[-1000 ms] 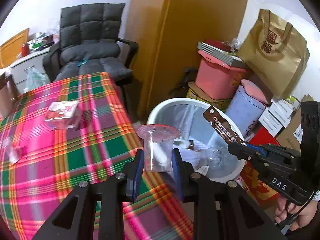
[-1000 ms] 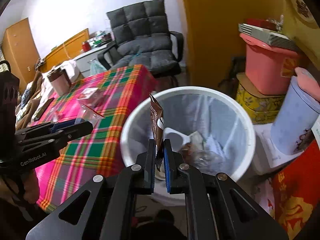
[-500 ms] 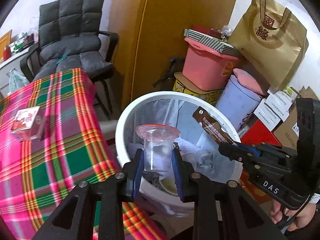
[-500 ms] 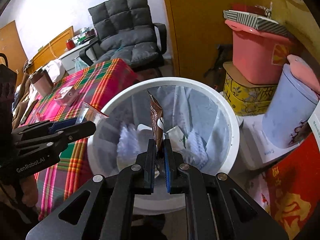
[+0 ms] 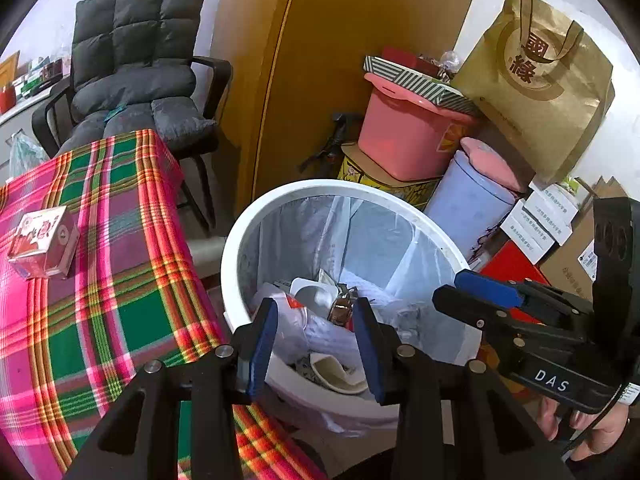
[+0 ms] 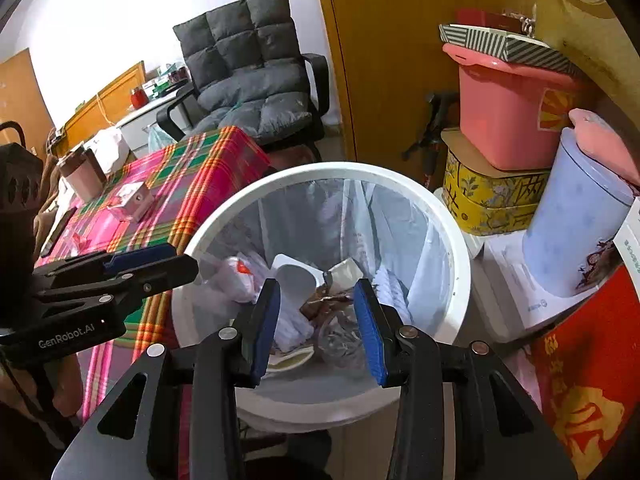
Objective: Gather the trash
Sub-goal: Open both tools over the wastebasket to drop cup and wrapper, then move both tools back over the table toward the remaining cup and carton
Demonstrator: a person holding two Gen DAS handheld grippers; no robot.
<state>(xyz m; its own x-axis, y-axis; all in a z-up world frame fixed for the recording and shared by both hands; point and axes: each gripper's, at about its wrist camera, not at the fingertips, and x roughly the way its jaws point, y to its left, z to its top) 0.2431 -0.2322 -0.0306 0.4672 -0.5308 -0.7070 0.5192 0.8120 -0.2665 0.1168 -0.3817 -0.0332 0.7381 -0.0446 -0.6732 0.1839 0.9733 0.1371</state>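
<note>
Both tongs — left [image 5: 314, 334], right [image 6: 316, 326] — just spread, empty; crumpled brown wrapper [image 6: 324, 304] in lined white bin [image 6: 460, 280].

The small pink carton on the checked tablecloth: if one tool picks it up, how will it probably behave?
The small pink carton looks like thin cardboard, so it is probably light and may dent if squeezed hard. Its flat faces should give the pads a steady hold. Resting flat on the tablecloth, it would likely slide, not roll, when pushed.
</note>
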